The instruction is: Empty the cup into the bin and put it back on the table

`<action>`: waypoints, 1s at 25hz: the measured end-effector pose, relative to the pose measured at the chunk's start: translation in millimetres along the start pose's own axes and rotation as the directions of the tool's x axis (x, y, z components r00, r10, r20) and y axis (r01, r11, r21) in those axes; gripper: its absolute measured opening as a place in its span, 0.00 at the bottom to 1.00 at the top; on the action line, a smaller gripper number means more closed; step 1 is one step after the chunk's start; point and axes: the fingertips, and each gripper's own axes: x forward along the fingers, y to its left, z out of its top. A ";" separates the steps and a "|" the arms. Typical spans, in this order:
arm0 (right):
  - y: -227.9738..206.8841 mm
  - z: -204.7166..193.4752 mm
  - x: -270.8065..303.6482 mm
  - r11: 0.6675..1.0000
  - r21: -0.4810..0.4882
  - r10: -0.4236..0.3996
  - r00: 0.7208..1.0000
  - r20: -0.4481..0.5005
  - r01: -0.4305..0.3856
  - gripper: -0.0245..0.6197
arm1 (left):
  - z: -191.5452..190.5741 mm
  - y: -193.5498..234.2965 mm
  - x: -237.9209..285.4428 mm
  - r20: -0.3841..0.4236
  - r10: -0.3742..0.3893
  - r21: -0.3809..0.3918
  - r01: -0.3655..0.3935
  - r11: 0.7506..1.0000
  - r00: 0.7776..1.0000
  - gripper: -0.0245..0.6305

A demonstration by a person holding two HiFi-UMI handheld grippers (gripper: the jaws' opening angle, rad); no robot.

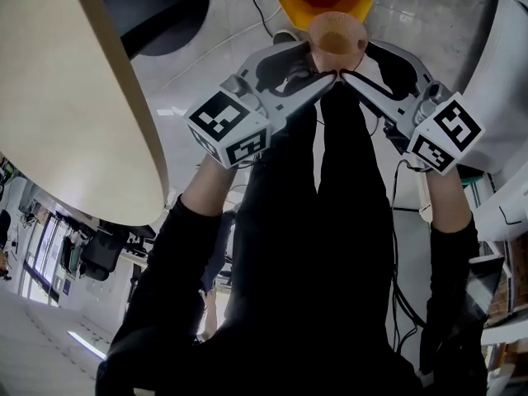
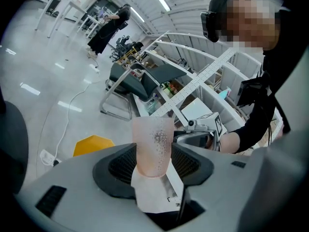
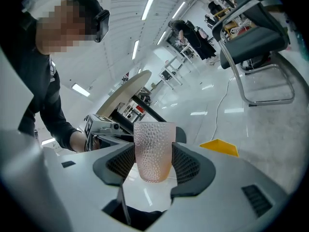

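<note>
Jutting out from black sleeves (image 1: 165,254), the left gripper (image 1: 309,64) and right gripper (image 1: 367,64) angle inward until their tips nearly meet. Each is closed on the same cup (image 1: 337,33), one from each side. In the left gripper view the ribbed pads press both sides of the cup (image 2: 153,146), a pale pink, dimpled tumbler with its wider end pointing away from the camera, and the right gripper (image 2: 203,134) shows just behind it. The right gripper view shows the same hold: the cup (image 3: 154,151) sits snug between the pads, with the left gripper (image 3: 104,127) beyond. In the head view the cup is held off the table (image 1: 74,97), which lies well to the left, and hangs directly over the yellow bin (image 1: 289,7) on the grey floor. Whether anything is in the cup cannot be seen. The bin also appears in both gripper views, beside the cup (image 2: 94,144) (image 3: 219,146).
</note>
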 end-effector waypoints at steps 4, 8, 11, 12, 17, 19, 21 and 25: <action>-4.1 -8.9 1.7 0.999 0.039 -0.004 1.000 0.003 0.004 0.42 | -7.8 3.9 2.0 -0.005 0.001 -0.024 -0.001 1.000 1.000 0.38; -7.9 -13.2 3.0 0.998 0.065 -0.002 1.000 0.008 0.001 0.42 | -11.2 7.1 4.0 -0.008 0.003 -0.036 -0.003 0.999 1.000 0.38; -9.9 -13.9 3.3 0.997 0.076 0.002 1.000 0.008 -0.002 0.42 | -11.8 8.4 5.3 -0.011 0.004 -0.043 -0.005 0.999 1.000 0.38; -10.1 -13.8 3.4 0.997 0.079 0.002 1.000 0.008 -0.003 0.42 | -11.8 8.6 5.4 -0.012 0.004 -0.046 -0.005 0.999 1.000 0.38; -11.5 -14.4 3.2 0.995 0.103 0.001 1.000 0.012 -0.003 0.42 | -11.8 9.1 6.1 -0.015 0.004 -0.059 -0.005 0.998 1.000 0.38; -12.8 -15.9 3.1 0.993 0.118 0.001 1.000 0.011 -0.002 0.42 | -12.9 9.7 7.0 -0.020 0.004 -0.062 -0.005 0.998 1.000 0.38; -13.8 -17.9 3.2 0.991 0.132 0.000 1.000 0.009 -0.001 0.42 | -14.5 10.4 7.8 -0.026 0.004 -0.066 -0.006 0.998 1.000 0.38; -14.1 -20.9 3.1 0.987 0.159 0.001 1.000 0.010 -0.003 0.42 | -17.1 10.7 7.4 -0.026 0.004 -0.083 -0.006 0.997 1.000 0.38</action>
